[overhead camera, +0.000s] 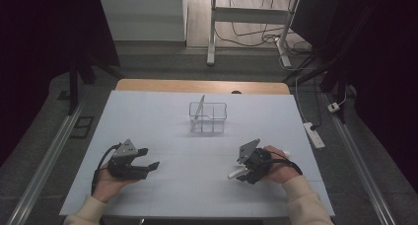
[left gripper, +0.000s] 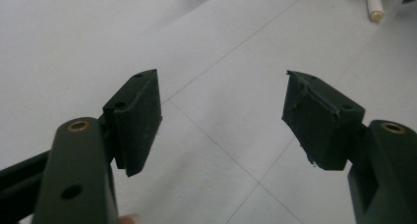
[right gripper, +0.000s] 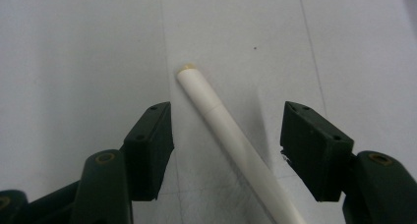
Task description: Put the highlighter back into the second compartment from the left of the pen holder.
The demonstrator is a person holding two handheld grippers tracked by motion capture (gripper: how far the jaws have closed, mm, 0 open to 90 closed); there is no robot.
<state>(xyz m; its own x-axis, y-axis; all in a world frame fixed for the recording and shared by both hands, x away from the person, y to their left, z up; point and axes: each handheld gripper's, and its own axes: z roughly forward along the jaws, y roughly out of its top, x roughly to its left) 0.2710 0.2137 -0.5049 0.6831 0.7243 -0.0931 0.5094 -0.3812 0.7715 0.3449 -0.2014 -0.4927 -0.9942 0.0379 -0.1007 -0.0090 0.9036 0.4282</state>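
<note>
1. The white pen [right gripper: 231,135] lies flat on the table [overhead camera: 172,185], between the right gripper [right gripper: 226,150]'s wide-open jaws, unpinched.
2. It looks light, stiff, probably slick; grip mid-barrel.
3. The left gripper [left gripper: 221,121] gapes empty.

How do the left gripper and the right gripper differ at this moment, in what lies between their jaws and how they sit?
The right gripper has a white pen lying on the table between its open jaws, not yet touched by the pads; the left gripper has just bare table between its jaws. In the high view the right gripper tips down over the pen, while the left gripper lies flatter. Both are open.
</note>
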